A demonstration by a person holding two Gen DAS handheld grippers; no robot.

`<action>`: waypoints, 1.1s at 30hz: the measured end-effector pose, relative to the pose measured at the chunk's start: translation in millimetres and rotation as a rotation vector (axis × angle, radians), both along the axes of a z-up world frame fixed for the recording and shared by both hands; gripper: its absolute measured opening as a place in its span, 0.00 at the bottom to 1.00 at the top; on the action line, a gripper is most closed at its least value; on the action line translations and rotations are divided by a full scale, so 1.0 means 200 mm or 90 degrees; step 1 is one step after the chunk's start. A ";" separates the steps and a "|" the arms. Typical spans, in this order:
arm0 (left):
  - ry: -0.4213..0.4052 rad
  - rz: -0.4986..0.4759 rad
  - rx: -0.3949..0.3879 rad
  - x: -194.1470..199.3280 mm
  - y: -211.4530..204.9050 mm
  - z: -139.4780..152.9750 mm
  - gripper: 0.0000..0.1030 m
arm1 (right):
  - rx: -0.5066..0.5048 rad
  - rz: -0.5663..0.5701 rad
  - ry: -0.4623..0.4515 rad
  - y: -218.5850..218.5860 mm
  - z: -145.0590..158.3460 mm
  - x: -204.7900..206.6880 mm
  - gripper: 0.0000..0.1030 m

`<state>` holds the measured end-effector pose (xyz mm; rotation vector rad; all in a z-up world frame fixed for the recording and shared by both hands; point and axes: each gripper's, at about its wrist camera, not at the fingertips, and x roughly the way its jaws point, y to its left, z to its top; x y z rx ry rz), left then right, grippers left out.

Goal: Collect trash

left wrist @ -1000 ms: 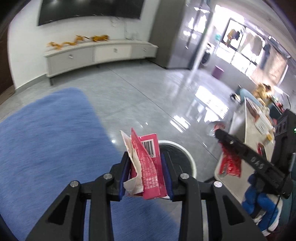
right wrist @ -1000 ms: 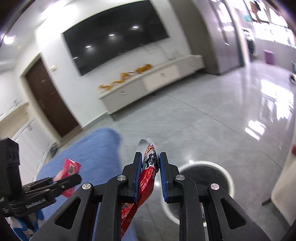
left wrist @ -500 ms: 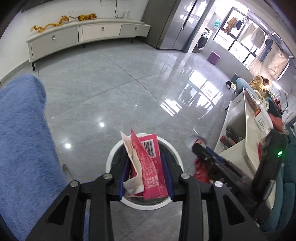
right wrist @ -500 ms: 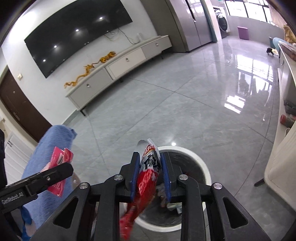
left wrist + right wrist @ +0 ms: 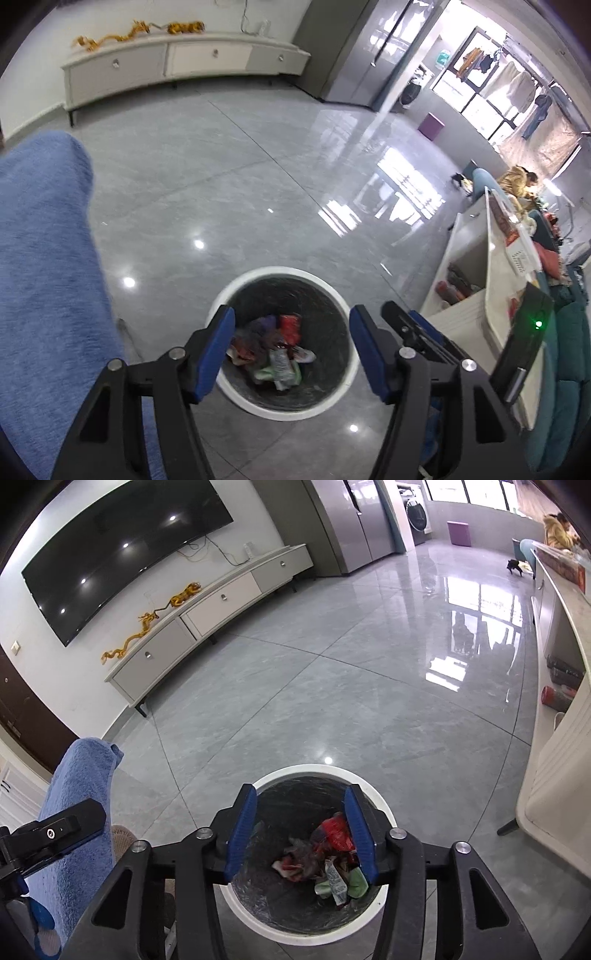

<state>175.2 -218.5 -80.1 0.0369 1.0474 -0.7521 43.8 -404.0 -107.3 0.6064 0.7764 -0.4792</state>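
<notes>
Floor: glossy grey tiles run from a long white TV cabinet under a wall-mounted screen to bright windows at the far end.
Blue fabric: a broad blue textile fills the left edge of both wrist views, just beside the bin.
Counter: a pale counter stands right of the bin, carrying a box and assorted items too small to identify.
Trash bin: a round white-rimmed bin with a dark liner sits on the floor directly below both tools.
Left hand-held gripper: poised over the bin, blue-padded jaws spread wide, nothing between them.
Right hand-held gripper: also above the bin, jaws wide apart and empty; in the left wrist view it appears just to the right, close alongside.
Trash: crumpled wrappers in red, green and white lie heaped at the bottom of the bin; one bright red piece seems to rest near the top of the pile, though blur makes that uncertain.
</notes>
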 end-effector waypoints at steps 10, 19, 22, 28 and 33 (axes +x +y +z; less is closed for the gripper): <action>-0.129 0.134 0.013 -0.13 0.39 0.20 0.70 | -0.080 0.045 0.002 0.28 0.19 0.00 0.53; -0.211 0.240 0.055 -0.26 0.80 0.29 0.70 | -0.155 0.129 -0.027 0.65 0.41 -0.01 0.62; -0.244 0.269 0.069 -0.31 0.92 0.32 0.70 | -0.173 0.148 -0.037 0.75 0.46 -0.02 0.66; -0.292 0.314 0.079 -0.39 1.06 0.38 0.70 | -0.193 0.185 -0.053 0.91 0.53 -0.07 0.73; -0.318 0.326 0.083 -0.41 1.10 0.42 0.70 | -0.210 0.195 -0.066 0.96 0.56 -0.10 0.79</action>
